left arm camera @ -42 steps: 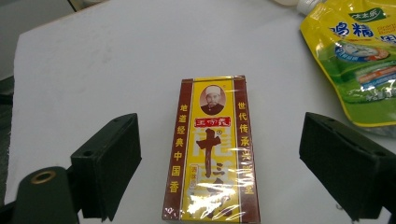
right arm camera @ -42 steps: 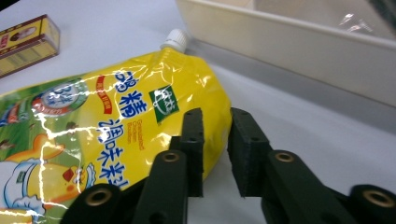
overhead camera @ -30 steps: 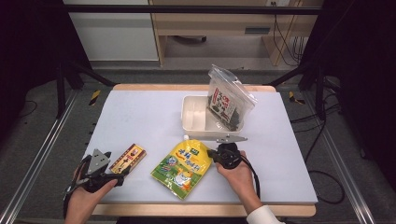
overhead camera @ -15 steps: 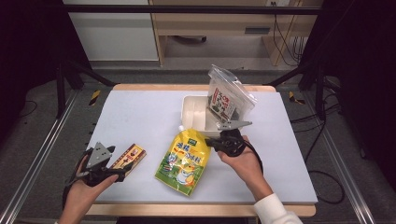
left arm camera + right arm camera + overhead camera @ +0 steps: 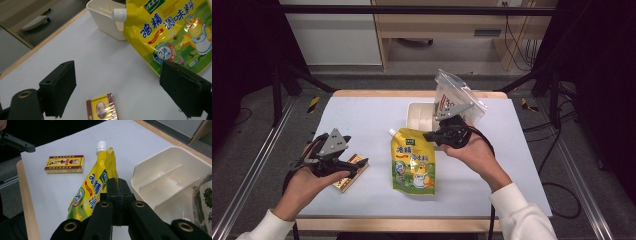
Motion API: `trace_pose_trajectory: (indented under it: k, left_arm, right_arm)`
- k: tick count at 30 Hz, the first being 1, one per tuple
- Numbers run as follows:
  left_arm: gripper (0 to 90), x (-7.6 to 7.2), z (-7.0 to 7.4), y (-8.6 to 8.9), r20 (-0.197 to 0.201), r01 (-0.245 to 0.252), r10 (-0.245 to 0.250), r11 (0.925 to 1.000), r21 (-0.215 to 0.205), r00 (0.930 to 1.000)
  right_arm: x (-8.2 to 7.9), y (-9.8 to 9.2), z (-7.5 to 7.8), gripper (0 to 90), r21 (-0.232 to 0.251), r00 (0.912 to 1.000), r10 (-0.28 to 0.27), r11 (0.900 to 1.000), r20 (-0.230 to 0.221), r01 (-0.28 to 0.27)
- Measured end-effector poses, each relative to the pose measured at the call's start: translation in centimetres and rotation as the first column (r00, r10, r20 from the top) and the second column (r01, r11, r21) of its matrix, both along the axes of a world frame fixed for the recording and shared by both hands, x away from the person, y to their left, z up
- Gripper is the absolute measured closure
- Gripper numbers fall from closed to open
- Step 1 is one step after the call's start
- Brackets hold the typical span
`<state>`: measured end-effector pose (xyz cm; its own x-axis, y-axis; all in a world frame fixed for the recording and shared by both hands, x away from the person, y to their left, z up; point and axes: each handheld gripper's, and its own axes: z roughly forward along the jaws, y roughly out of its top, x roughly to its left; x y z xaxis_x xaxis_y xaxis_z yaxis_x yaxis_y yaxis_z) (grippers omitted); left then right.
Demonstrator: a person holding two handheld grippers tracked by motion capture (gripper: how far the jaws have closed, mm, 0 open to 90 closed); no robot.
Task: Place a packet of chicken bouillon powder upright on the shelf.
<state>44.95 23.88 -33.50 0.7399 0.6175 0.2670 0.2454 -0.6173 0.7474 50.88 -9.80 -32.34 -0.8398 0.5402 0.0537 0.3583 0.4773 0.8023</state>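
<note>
A: Yellow spouted pouch (image 5: 413,162) pinched at its upper right edge, lifted and hanging tilted, white cap (image 5: 391,132) toward the left. Held by the right gripper (image 5: 432,136), jaws pressed flat together on the foil (seam of the two pads plain in the right gripper view, yellow edge caught between).

B: Same pouch (image 5: 93,187) seen from that gripper's own camera: cap (image 5: 101,145) pointing away, printed face turned left. And the left gripper (image 5: 357,163)?

A: Well left of the pouch, holding nothing. Jaws spread wide in the left gripper view, one black pad at each side of the picture, the small red-and-yellow box (image 5: 103,109) lying on the sheet between and below them, untouched.

B: Box (image 5: 349,171) left of the pouch, then, flat on the white table cover (image 5: 362,120), apart from the pouch.

A: Yes. Behind the pouch, just past the cap: cream divided bin (image 5: 421,116), open top (divider wall visible inside (image 5: 167,178)). Right of the bin and behind the right gripper, a clear plastic bag (image 5: 462,97) with dark contents and a red label, leaning at the bin's right end.
</note>
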Motion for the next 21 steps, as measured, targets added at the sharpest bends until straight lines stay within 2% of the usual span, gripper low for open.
trace_pose_trajectory:
  k: [4, 9, 14, 21]
  left_arm:
    - [13.7, 0.3, 1.6, -1.2, 0.014, 0.035, -0.035, 0.9988, 0.035, 0.9993]
    - [15.6, 0.6, 2.7, -1.9, 0.027, 0.057, -0.059, 0.9974, 0.044, 0.9979]
    - [19.2, 1.1, 4.0, -2.4, 0.033, 0.065, -0.066, 0.9975, 0.029, 0.9973]
    - [21.8, 1.5, 4.7, -2.7, 0.032, 0.083, -0.084, 0.996, 0.033, 0.9959]
  right_arm:
    - [-0.1, 0.7, 1.6, 90.0, -0.026, 0.999, 0.033, 0.999, 0.029, -0.032]
    - [-0.3, 1.1, 2.5, 90.0, -0.046, 0.9978, 0.047, 0.998, 0.046, -0.045]
    - [-0.4, 2.0, 3.6, 90.0, -0.089, 0.9939, 0.076, 0.994, 0.08, -0.069]
    - [-0.4, 3.0, 4.1, 90.0, -0.095, 0.9909, 0.104, 0.991, 0.086, -0.096]
